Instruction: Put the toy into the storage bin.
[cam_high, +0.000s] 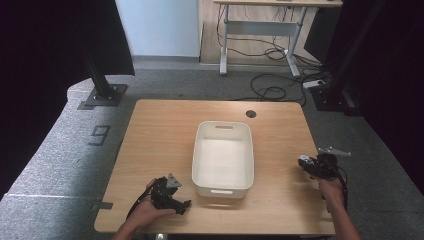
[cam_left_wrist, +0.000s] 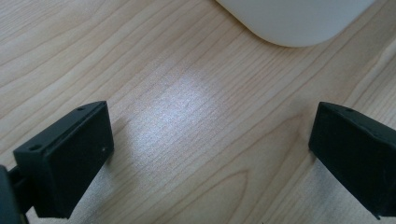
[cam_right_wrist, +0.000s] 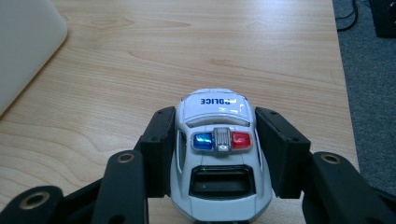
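The white plastic bin (cam_high: 223, 159) stands mid-table, at nine o'clock from the right gripper (cam_right_wrist: 217, 140), which clamps the toy police car (cam_right_wrist: 218, 154) at the wooden table (cam_high: 160, 130) edge. The left gripper (cam_left_wrist: 210, 140) is open, holding nothing.

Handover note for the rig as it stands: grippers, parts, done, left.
Right gripper: shut on the toy police car, near the table's right edge.
Left gripper: open, nothing between the jaws, low over the table's front left.
White bin: mid-table, empty.
Done: car gripped.
Left: probably carry the car to the bin and release it there.
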